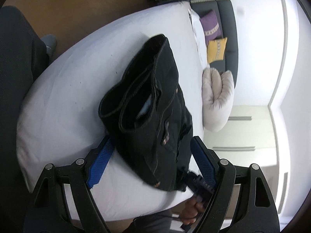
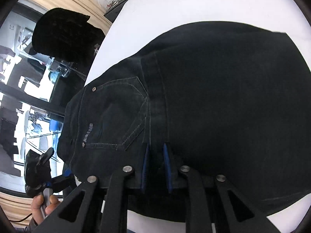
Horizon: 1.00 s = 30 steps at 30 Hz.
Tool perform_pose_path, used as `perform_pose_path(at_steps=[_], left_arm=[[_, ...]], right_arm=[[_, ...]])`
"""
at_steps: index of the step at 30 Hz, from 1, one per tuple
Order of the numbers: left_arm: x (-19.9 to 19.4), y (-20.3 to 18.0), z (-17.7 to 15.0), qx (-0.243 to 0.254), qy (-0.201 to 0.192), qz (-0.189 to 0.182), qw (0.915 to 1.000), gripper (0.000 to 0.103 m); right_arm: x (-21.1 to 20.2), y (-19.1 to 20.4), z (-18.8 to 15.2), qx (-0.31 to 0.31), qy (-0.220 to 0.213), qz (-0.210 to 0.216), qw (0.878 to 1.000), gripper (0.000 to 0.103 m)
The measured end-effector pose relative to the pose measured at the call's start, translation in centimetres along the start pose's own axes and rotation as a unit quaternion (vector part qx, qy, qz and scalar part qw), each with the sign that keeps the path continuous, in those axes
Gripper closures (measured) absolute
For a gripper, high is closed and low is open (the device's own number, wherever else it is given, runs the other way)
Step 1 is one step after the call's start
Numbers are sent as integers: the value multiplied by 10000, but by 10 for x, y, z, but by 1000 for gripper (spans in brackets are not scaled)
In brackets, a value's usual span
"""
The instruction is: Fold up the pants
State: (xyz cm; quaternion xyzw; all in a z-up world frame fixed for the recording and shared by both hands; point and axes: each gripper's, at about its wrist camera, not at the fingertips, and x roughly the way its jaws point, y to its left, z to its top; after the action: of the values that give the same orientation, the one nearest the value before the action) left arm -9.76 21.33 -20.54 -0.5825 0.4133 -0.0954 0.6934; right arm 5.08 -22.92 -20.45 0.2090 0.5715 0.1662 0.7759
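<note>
Lay across a white bed [image 1: 64, 97], largest thing in either view: dark denim jeans [image 1: 155, 104], already doubled into a thick bundle, waistband and hems stacked toward the far end, zip fly and rivets showing on top. Beyond the bed, a dark sofa [image 1: 231, 44] with 2 cushions and a pale fluffy pillow [image 1: 215, 99].

Seemed midway through folding, 1 more fold probably left. Straddled the near edge of the bundle with the left gripper [image 1: 150, 161], jaws wide apart, blue pads [image 1: 99, 165] clear of the cloth, nothing held. Nearly closed the right gripper [image 2: 157, 165], its 2 blue pads standing close together over the seam beside the back pocket [image 2: 116, 112]; seemingly pinched on denim, though dark cloth made actual contact hard to confirm.

Called next for a firm bite on both sides, then a lift and carry-over toward the far end.

Hidden: layer count inside the bundle, the underside, the bundle's near edge behind the gripper frames. Blurred: pocket lettering.
</note>
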Motion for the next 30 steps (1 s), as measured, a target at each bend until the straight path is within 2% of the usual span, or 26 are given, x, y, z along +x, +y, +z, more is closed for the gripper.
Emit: perform_pose_path(at_steps=[4, 6, 7, 9, 11, 15, 20, 27, 30], left_arm=[[4, 5, 7, -230, -125, -77, 9996, 23], [7, 6, 9, -244, -135, -83, 9996, 27], [10, 5, 9, -228, -136, -54, 9996, 32], [17, 1, 5, -237, -63, 1, 9997, 60], [21, 3, 6, -278, -1, 47, 9996, 75], [20, -6, 8, -21, -57, 84, 9999, 86], [17, -35, 9, 657, -146, 175, 9976, 88], [21, -66, 10, 1203, -184, 372, 9919, 88], [22, -81, 6, 1453, -193, 444, 9882, 88]], right_arm=[[-2, -4, -2, 23, -21, -7, 10000, 86], [-3, -2, -6, -8, -44, -23, 10000, 85], [-4, -2, -7, 7, -52, -17, 10000, 85], [-4, -2, -6, 20, -60, -7, 10000, 85], [-2, 2, -4, 4, -50, -31, 10000, 85], [-2, 12, -1, -106, 9, -157, 9998, 86], [-10, 32, 12, -319, -89, -97, 9994, 85], [7, 50, 40, -570, -63, -108, 9983, 85], [34, 35, 42, -467, 182, -421, 9979, 88]])
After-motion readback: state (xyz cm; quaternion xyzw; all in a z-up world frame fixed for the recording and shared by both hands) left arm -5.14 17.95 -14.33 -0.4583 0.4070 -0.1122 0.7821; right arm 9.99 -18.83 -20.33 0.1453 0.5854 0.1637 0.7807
